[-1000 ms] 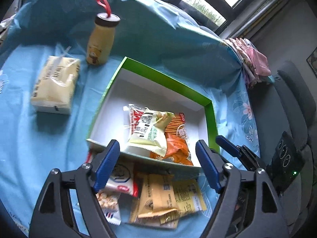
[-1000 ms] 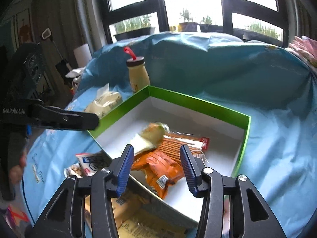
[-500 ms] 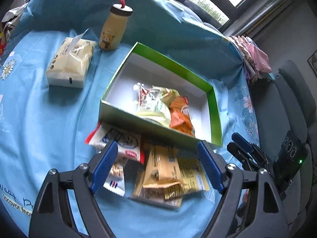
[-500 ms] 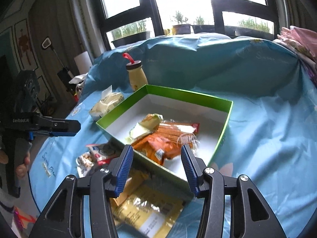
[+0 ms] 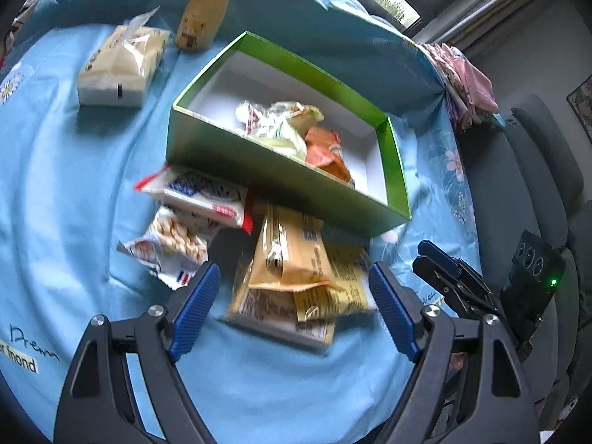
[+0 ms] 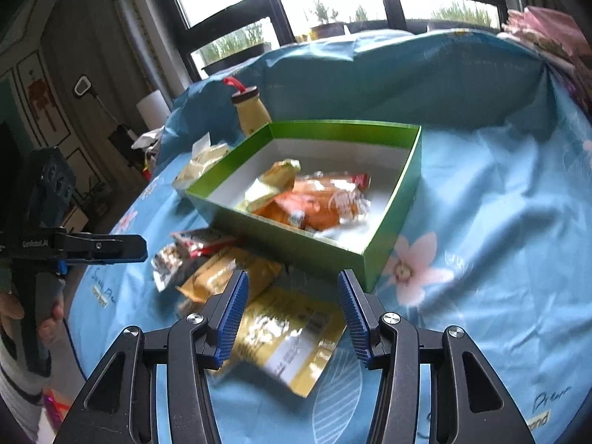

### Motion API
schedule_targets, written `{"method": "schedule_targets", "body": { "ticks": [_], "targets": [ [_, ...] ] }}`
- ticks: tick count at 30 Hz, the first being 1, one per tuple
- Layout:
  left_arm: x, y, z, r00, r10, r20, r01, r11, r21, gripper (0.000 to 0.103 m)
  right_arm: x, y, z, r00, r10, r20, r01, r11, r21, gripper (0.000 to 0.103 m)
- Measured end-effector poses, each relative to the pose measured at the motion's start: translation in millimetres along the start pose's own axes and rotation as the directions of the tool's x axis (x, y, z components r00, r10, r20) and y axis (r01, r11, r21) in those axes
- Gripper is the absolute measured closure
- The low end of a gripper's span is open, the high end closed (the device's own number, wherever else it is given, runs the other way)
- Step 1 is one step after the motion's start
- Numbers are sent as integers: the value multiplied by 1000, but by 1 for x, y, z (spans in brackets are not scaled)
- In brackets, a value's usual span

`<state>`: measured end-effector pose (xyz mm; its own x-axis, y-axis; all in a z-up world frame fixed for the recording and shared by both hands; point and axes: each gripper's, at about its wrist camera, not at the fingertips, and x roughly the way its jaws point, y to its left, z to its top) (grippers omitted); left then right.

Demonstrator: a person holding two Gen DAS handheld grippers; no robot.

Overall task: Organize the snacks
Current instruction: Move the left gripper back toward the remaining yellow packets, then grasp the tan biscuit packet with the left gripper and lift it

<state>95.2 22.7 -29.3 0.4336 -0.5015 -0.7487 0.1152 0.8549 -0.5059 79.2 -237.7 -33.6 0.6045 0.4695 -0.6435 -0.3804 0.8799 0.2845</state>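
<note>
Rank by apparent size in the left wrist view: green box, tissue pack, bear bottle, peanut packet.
1. green box
2. tissue pack
3. peanut packet and bear bottle look about alike; the packet lies nearer the camera, so their order is unsure.

The box (image 5: 281,170) is green outside and white inside. The tabletop (image 5: 74,192) wears a light blue cloth printed with pale flowers. Near packets (image 5: 292,259) are tan and yellow; gripper pads (image 5: 192,314) blue.
</note>
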Motion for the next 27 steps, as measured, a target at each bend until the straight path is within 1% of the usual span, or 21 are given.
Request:
{"method": "schedule_targets", "body": {
  "ticks": [2,11,15,19,27],
  "targets": [
    [3,1,-4,1000,8,-6,-8,1000,0,20,2,1,-6,1000,12,-13,-12,1000,2,52],
    [9,0,-19,999,-50,-4,50,999,18,20,15,17,-23,996,75,-52,-77,996,-34,52],
    [12,-1,-22,998,-66,-2,66,997,35,20,23,31,-26,994,89,-68,-95,992,-84,52],
    [19,-2,-19,997,-74,-1,74,997,37,20,32,42,-29,991,95,-89,-106,987,-121,52],
    [37,-8,-10,997,-69,-30,71,995,64,20,53,50,-28,988,108,-114,-123,983,-138,52]
  ]
}}
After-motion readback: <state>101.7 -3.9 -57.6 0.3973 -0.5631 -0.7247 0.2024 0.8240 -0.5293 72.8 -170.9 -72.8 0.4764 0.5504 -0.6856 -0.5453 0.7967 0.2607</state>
